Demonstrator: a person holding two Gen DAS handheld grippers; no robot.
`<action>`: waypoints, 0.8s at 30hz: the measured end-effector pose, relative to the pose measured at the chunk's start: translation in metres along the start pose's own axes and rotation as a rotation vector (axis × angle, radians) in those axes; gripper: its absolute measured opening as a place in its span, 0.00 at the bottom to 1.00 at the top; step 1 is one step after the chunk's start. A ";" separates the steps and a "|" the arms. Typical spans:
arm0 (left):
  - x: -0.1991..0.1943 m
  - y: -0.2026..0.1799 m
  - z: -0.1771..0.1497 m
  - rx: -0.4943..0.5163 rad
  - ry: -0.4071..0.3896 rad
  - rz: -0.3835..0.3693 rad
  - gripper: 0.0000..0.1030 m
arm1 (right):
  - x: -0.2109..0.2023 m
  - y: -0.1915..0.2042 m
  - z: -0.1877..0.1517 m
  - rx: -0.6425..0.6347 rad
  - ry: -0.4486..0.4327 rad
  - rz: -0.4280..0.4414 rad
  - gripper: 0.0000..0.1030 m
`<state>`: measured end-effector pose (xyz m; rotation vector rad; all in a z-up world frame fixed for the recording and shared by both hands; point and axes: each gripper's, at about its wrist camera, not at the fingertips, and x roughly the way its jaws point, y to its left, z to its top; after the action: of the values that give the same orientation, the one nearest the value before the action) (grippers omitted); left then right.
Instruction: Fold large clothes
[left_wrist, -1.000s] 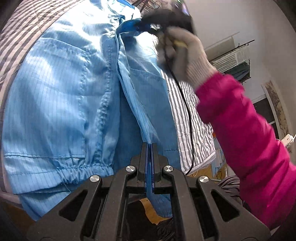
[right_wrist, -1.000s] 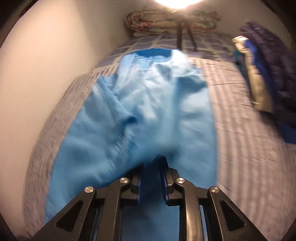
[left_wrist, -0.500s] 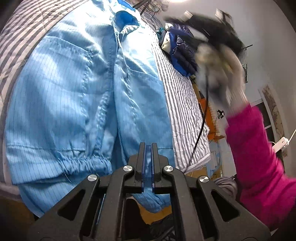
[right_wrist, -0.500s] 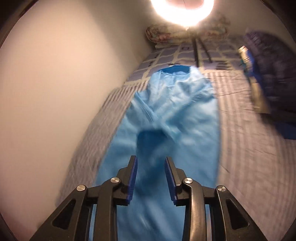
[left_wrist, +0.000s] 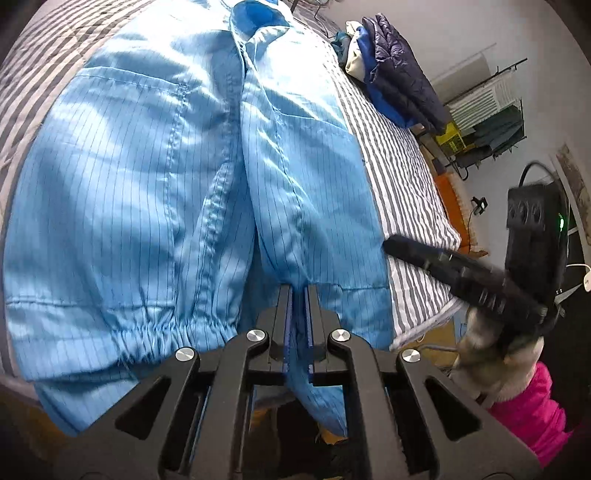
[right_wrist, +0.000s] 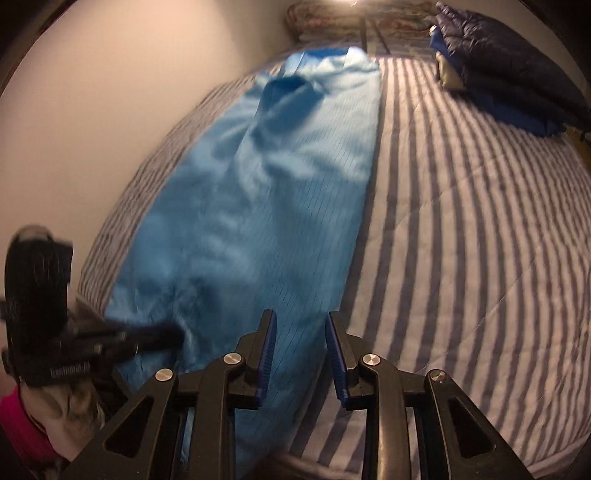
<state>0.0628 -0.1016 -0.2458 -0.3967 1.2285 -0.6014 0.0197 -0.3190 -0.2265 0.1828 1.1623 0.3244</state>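
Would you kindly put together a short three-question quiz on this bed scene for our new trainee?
1. True or false: the left tongs are shut on the blue garment.
2. Are the right tongs gripping anything?
3. Multiple choice: the dark puffer jacket lies A) on the garment, B) on the striped bedcover, apart from the garment, C) on the floor.

Key: 1 true, cloth is pinched at the hem end. 2 no, they stand open above the garment's edge, jaws having just narrowed slightly. 3 B.
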 end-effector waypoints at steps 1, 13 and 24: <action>0.000 0.000 0.001 0.000 -0.003 0.005 0.00 | 0.003 0.002 -0.002 -0.005 0.006 0.002 0.27; -0.046 0.004 -0.012 0.103 -0.070 0.102 0.00 | 0.009 0.030 0.002 -0.174 0.062 -0.016 0.26; -0.075 -0.006 0.042 0.227 -0.178 0.143 0.00 | -0.024 0.013 0.135 -0.111 -0.194 -0.036 0.22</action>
<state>0.0851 -0.0615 -0.1734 -0.1658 0.9965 -0.5625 0.1336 -0.3113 -0.1486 0.0931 0.9521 0.3310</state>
